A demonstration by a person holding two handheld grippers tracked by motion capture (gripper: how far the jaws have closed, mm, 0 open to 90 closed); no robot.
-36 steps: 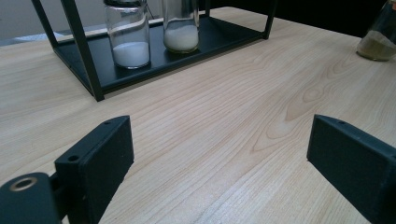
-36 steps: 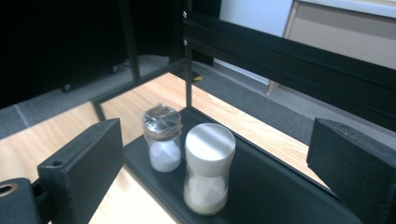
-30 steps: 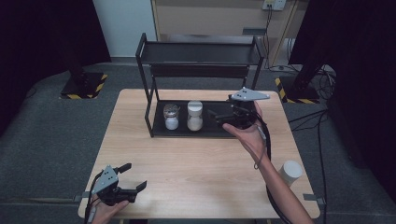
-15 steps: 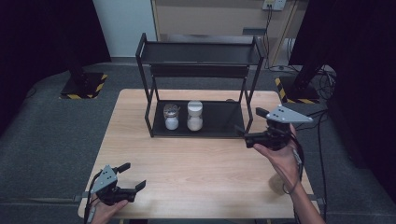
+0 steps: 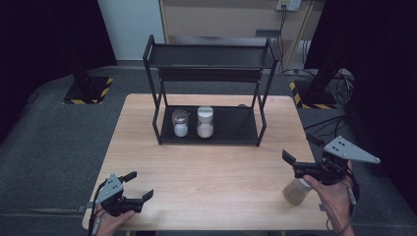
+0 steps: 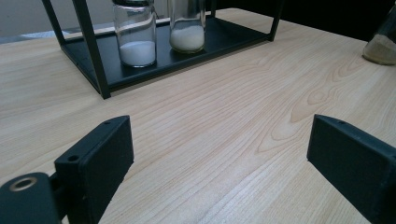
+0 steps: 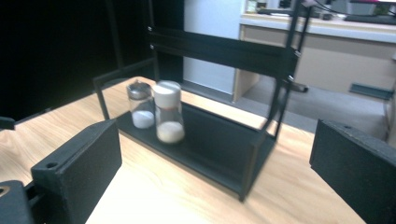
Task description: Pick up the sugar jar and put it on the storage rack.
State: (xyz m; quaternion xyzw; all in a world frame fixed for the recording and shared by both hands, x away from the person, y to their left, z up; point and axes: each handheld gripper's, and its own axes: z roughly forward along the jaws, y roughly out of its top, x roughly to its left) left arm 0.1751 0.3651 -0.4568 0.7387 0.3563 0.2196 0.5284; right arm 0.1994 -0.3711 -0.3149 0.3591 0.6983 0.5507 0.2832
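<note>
A black two-tier rack [image 5: 211, 54] stands at the back of the wooden table [image 5: 221, 172]. Its lower shelf holds a metal-lidded jar [image 5: 180, 123] and a white-lidded jar [image 5: 205, 122], both part full of white powder. A jar of brownish powder [image 5: 296, 191] stands near the table's right front corner. My right gripper [image 5: 301, 148] hovers open and empty just above and beyond that jar. In the right gripper view, the right gripper [image 7: 215, 163] faces the rack [image 7: 224, 46] and both jars [image 7: 169, 112]. My left gripper [image 5: 138, 185] rests open at the front left; its view shows the left gripper [image 6: 219, 158] empty.
The rack's right half of the lower shelf [image 5: 236, 125] is bare, as is the top shelf. Bare wood lies between the two grippers. The brownish jar [image 6: 383, 44] appears at the far right in the left gripper view. Dark floor and cables surround the table.
My right gripper has pulled back from the rack's lower shelf to the right front of the table, above the brownish jar. The left gripper has not moved.
</note>
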